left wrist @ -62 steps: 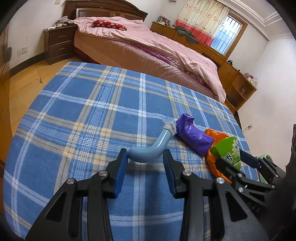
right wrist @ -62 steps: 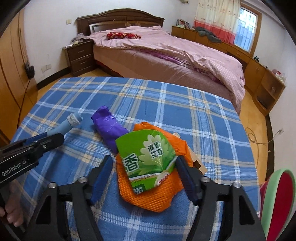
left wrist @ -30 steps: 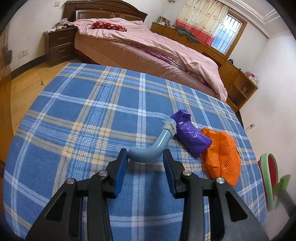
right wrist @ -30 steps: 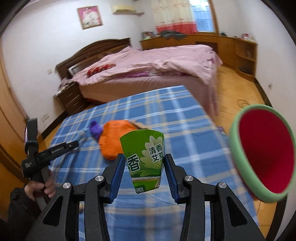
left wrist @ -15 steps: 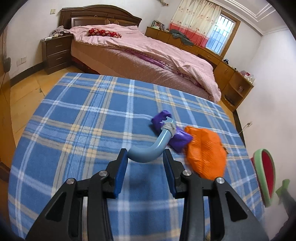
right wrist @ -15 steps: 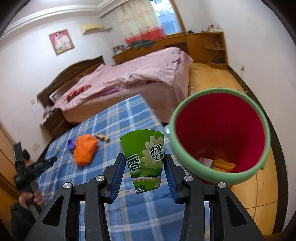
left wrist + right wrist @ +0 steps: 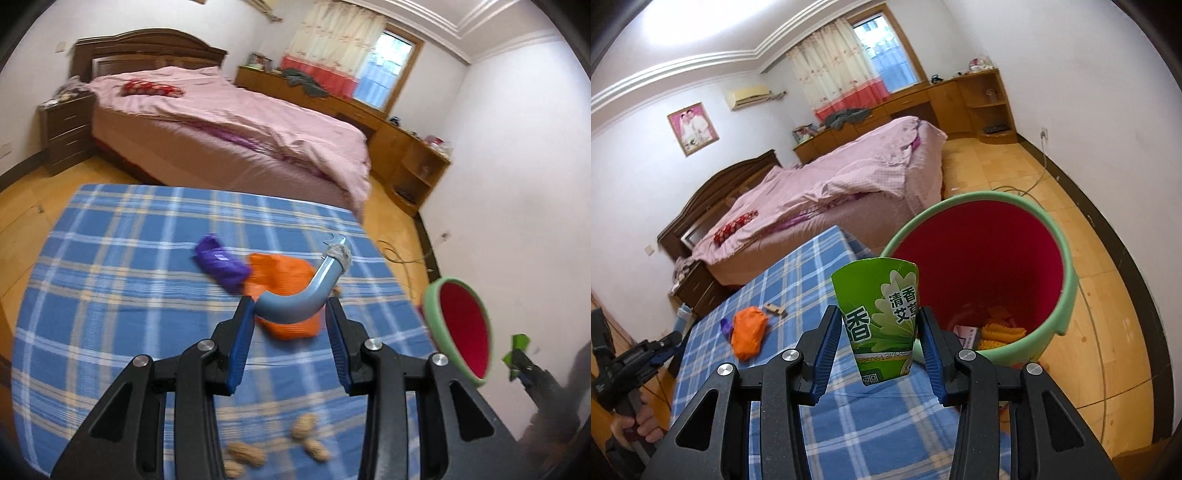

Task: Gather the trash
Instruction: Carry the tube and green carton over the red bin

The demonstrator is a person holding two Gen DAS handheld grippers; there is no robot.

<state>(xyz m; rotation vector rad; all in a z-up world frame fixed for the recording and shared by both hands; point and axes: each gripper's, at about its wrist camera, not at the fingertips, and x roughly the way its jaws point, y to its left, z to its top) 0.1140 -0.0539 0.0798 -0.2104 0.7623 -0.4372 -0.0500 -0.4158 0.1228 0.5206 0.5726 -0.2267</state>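
Right wrist view: the right tongs (image 7: 877, 341) clamp a green wrapper (image 7: 879, 317) beside the bin (image 7: 1067, 295), so the drop is next, once carried over its rim. Left tongs (image 7: 290, 323) grip a curved blue tube (image 7: 303, 299) above the tabletop (image 7: 110, 258).

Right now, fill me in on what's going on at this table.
A person is clearing trash off the blue plaid tablecloth with a handheld gripper in each hand. The right gripper is shut on a green wrapper beside the green bin, which already has scraps inside. The left gripper is shut on a curved blue tube, above the table. An orange mesh bag, a purple bag and peanuts are still lying on the cloth.
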